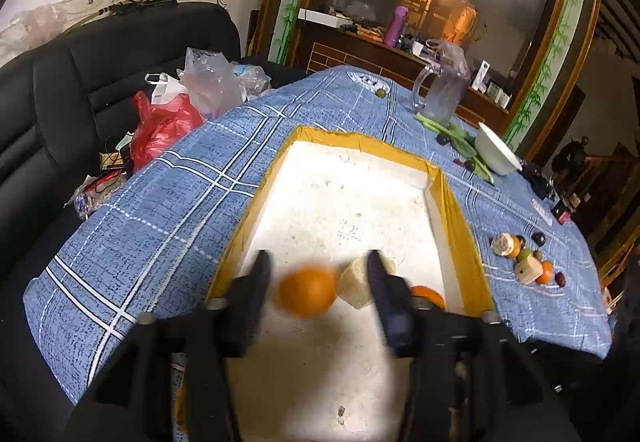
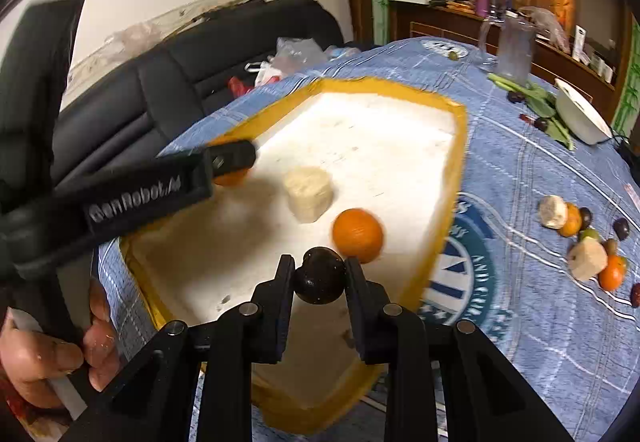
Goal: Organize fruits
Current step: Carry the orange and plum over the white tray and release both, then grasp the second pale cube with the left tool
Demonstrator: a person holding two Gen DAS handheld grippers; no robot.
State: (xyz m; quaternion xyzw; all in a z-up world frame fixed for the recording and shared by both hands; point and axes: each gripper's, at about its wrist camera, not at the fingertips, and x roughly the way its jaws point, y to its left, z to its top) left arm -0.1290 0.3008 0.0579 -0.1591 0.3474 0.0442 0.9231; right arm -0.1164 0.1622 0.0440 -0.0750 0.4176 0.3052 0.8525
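Note:
A white tray with a yellow rim point(image 1: 450, 202) point(image 2: 460, 146) lies on the blue checked tablecloth. My left gripper point(image 1: 318, 262) is open over the tray; a blurred orange point(image 1: 308, 292) sits between its fingers without touching them. A pale cut fruit chunk point(image 1: 358, 282) point(image 2: 308, 194) and another orange point(image 1: 428, 296) point(image 2: 358, 234) lie in the tray. My right gripper point(image 2: 320, 266) is shut on a dark round fruit point(image 2: 320, 280) above the tray's near part. The left gripper's finger point(image 2: 234, 158) covers most of an orange point(image 2: 232, 178).
A cluster of several fruits and chunks point(image 1: 524, 258) point(image 2: 588, 242) lies on the cloth right of the tray. A white bowl point(image 1: 498, 150) point(image 2: 582, 114), green leaves, a clear jug point(image 1: 444, 90) stand at the back right. Plastic bags point(image 1: 168, 118) lie on a black sofa, left.

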